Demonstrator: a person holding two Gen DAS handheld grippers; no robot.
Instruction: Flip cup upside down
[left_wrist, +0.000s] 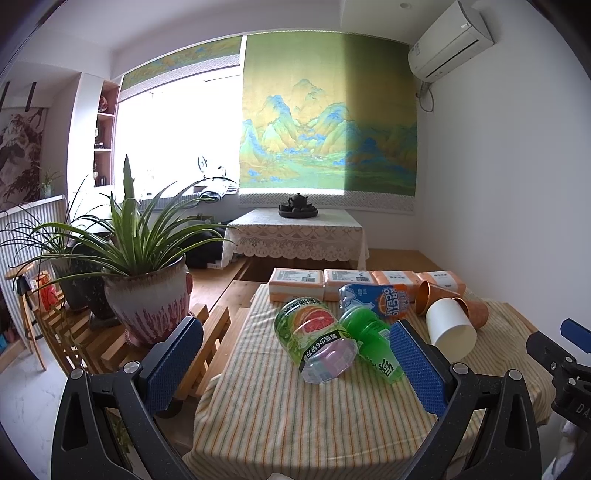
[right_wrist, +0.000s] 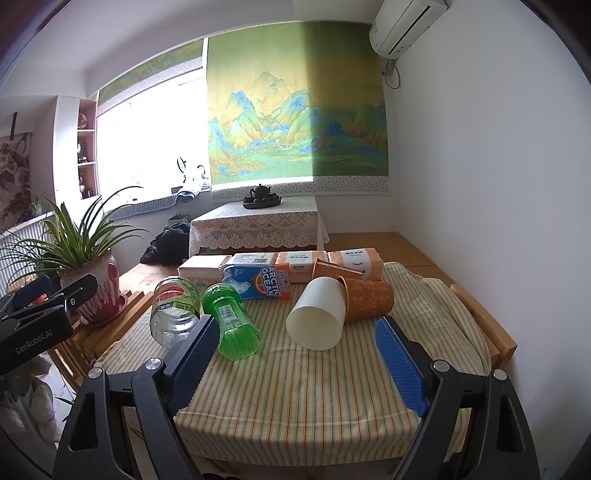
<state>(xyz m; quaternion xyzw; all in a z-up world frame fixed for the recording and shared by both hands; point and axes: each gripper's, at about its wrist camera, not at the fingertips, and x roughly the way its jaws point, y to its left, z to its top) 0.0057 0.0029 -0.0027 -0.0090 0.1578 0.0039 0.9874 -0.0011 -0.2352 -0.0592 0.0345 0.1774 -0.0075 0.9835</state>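
On a striped tablecloth (right_wrist: 295, 384), clutter left to right: clear bottle (right_wrist: 173, 310) on its side at ten o'clock, green bottle (right_wrist: 231, 325) just beside it, Arctic Ocean carton (right_wrist: 256, 282) behind. At centre, toward twelve o'clock from the right gripper (right_wrist: 295, 369), white paper cup (right_wrist: 319, 315) lying on its side, mouth up against two orange cups (right_wrist: 354, 299) at one o'clock, closed base toward the camera. Right gripper spread wide, holding nothing, hovering short of the cup; left gripper (left_wrist: 295, 369) likewise spread and empty, over the bottles, with the white cup (left_wrist: 450, 328) at two o'clock.

Likely hazards: thin paper wall crushed by too firm a pinch; cup rolling off across the cloth if nudged before being clamped; orange cups dragged or toppled along with it; green bottle struck by the left-hand pad (right_wrist: 194, 363); loose cloth bunching under the rim at set-down, leaving the cup tilted.
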